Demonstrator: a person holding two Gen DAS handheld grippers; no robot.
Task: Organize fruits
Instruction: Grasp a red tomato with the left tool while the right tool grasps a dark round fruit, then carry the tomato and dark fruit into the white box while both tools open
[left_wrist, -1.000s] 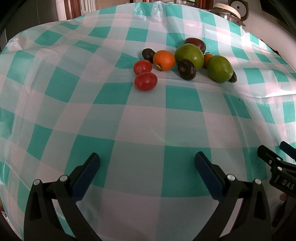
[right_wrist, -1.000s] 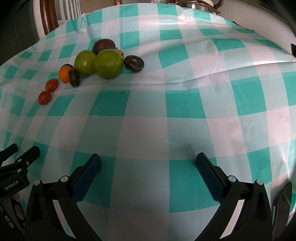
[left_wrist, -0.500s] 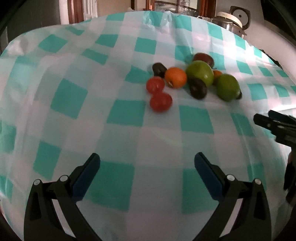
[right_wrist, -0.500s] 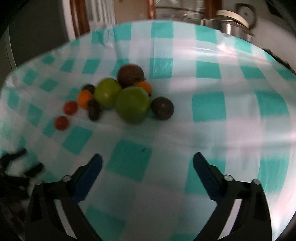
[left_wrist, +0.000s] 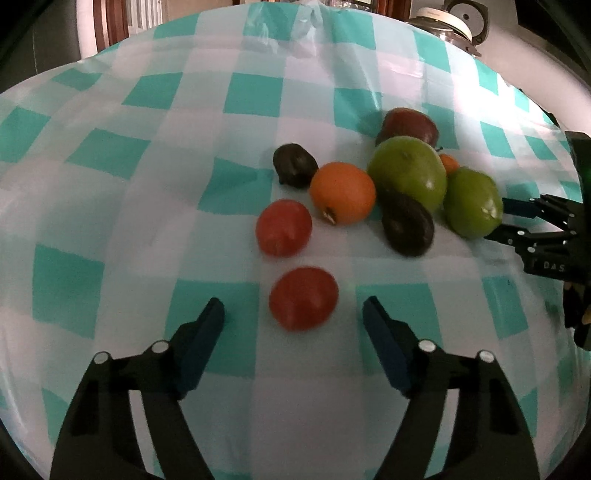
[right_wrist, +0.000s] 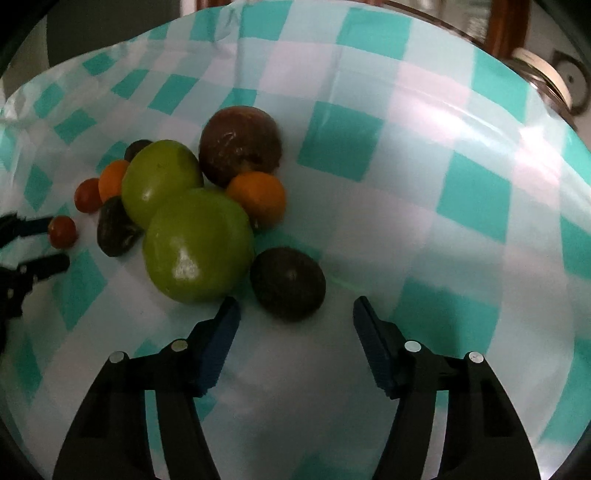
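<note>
A pile of fruit lies on a teal-and-white checked tablecloth (left_wrist: 110, 229). In the left wrist view my left gripper (left_wrist: 293, 314) has its jaws closing, with the near red tomato (left_wrist: 303, 298) just ahead between the tips, untouched. Beyond it lie a second tomato (left_wrist: 283, 227), an orange (left_wrist: 342, 192), dark avocados (left_wrist: 406, 225) and two green fruits (left_wrist: 408, 171). In the right wrist view my right gripper (right_wrist: 295, 314) is also closing, a dark avocado (right_wrist: 288, 282) just beyond its tips, untouched; its left finger sits next to the big green fruit (right_wrist: 197, 243).
A dark red fruit (right_wrist: 240, 144) and a small orange (right_wrist: 258, 197) lie behind the green ones. A metal pot with a lid (left_wrist: 447, 18) stands past the table's far right edge. The cloth to the right of the pile (right_wrist: 443, 221) is bare.
Both grippers have moved in toward the fruit pile, which now looks much larger. Both pairs of jaws have narrowed. The right gripper has rolled, so the pile sits more upright in its view.
</note>
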